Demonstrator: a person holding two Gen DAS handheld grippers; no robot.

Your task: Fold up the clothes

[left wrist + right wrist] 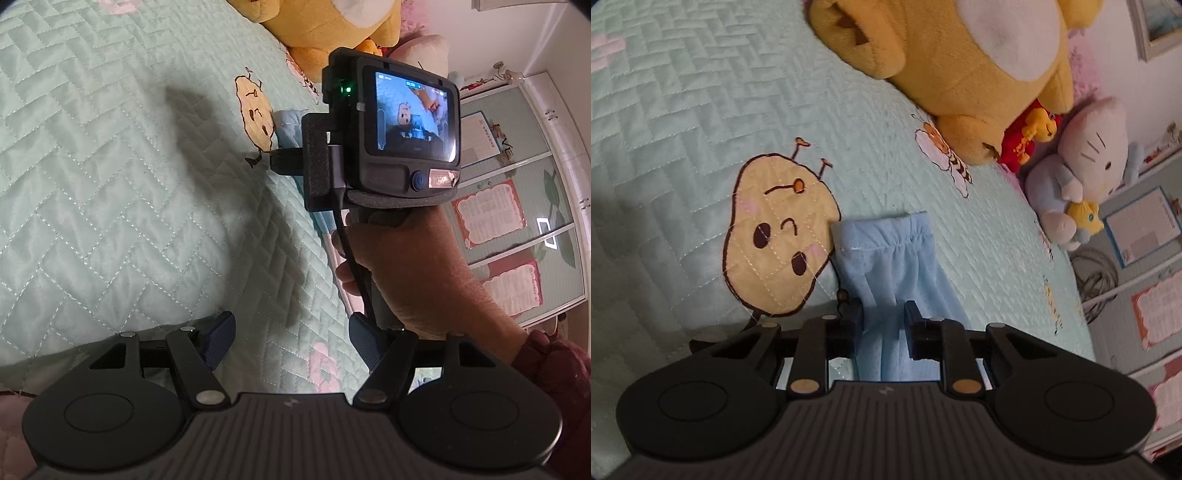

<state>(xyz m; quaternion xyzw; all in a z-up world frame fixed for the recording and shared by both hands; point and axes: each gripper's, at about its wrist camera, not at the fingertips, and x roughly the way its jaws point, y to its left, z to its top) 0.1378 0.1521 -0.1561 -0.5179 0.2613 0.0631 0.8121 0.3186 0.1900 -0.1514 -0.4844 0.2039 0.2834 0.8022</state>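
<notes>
The light-blue garment [886, 266] lies on the mint quilted bedspread [701, 92], just beside its yellow bee patch [775, 236]; the right gripper [882, 314] has its 2 fingers pinched onto the bunched cloth; the left gripper [291, 332] hovers over bare quilt, jaws apart, nothing between; plush toys [960, 55] sit beyond.

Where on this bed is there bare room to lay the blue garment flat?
The green quilt lies bare left of the yellow face patch and the blue garment. It is crowded at the far right: the big yellow plush, a small red one and the white cat plush.
</notes>
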